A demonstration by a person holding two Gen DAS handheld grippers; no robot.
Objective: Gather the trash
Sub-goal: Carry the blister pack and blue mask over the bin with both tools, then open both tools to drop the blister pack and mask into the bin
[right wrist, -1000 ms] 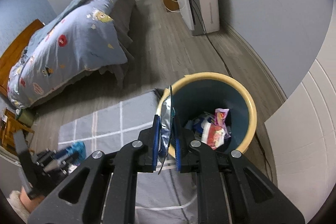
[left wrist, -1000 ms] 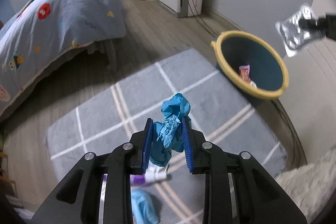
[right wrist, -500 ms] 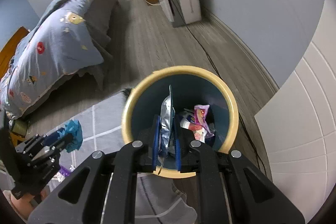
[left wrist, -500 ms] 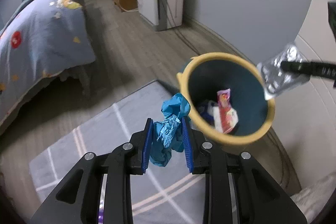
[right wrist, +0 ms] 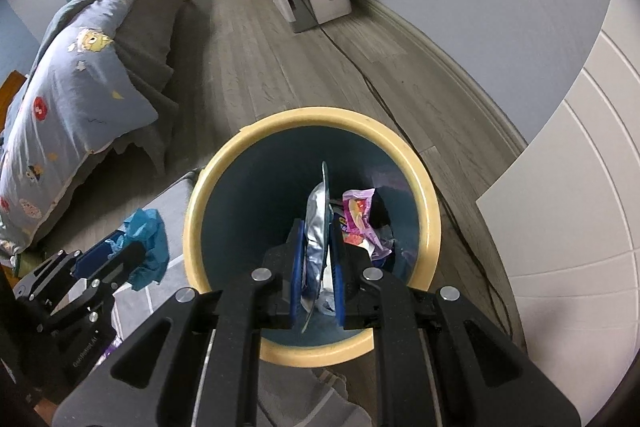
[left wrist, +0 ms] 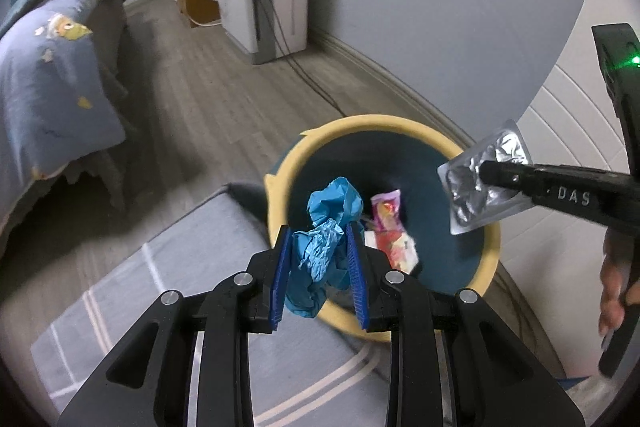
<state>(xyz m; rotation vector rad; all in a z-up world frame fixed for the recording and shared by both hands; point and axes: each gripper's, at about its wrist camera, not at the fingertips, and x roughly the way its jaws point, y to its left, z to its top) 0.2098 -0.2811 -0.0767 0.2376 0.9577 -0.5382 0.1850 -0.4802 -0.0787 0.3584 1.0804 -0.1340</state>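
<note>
Bedroom floor bin, left claw clamping blue glove, right claw clamping foil wrapper above

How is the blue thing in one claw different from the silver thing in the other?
The blue wad is soft, crumpled and bulky; the silver packet is flat, shiny and thin. The wad spreads the left claw apart; the right claw is nearly shut on the packet. Both hang over the bin.

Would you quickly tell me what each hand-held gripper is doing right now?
Left hand-held gripper: shut on the blue glove, by the bin.
Right hand-held gripper: shut on the foil wrapper, over the bin.
</note>
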